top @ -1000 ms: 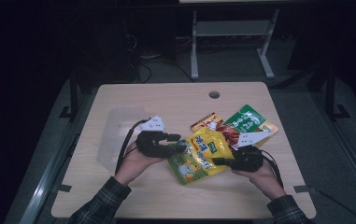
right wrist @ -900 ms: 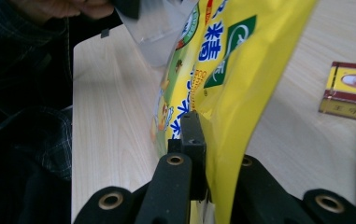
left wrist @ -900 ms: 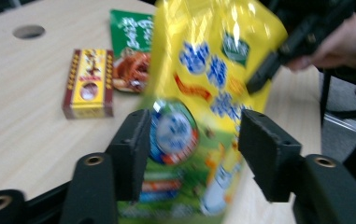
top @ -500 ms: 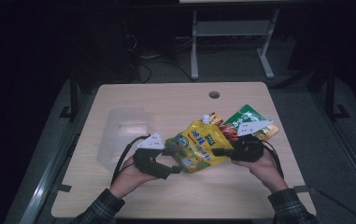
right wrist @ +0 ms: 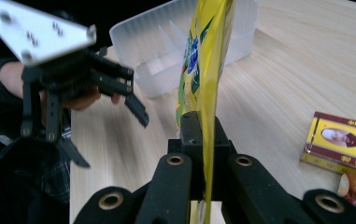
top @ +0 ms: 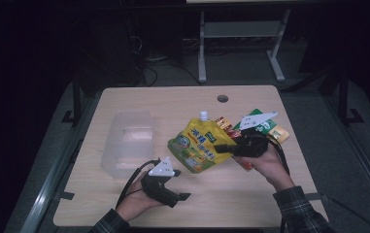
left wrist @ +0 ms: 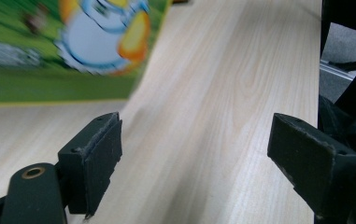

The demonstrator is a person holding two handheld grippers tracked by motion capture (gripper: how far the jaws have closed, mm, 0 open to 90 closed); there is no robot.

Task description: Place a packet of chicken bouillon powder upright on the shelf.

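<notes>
A yellow spouted drink pouch (top: 198,144) hangs above the table, pinched at its right edge by my right gripper (top: 225,148), which is shut on it. In the right gripper view the pouch (right wrist: 203,65) stands edge-on between the closed jaws of that gripper (right wrist: 203,140). My left gripper (top: 180,198) sits low near the table's front left, pointing right. Its jaws have just been opening and nothing is between its pads (left wrist: 96,158). The left gripper (left wrist: 199,158) sees the pouch's green lower part (left wrist: 63,46) ahead and apart from it.
A clear plastic container (top: 126,143) stands left of centre; it also shows behind the pouch as a ribbed clear container (right wrist: 161,42). A green packet (top: 266,125) and a red-yellow box (right wrist: 344,144) lie at the right. A cable hole (top: 222,98) sits near the far edge.
My left gripper let go of the pouch, opened, and drew back and down toward the front edge. My right gripper lifted the pouch and swung it leftward. The clear container came into sight.
</notes>
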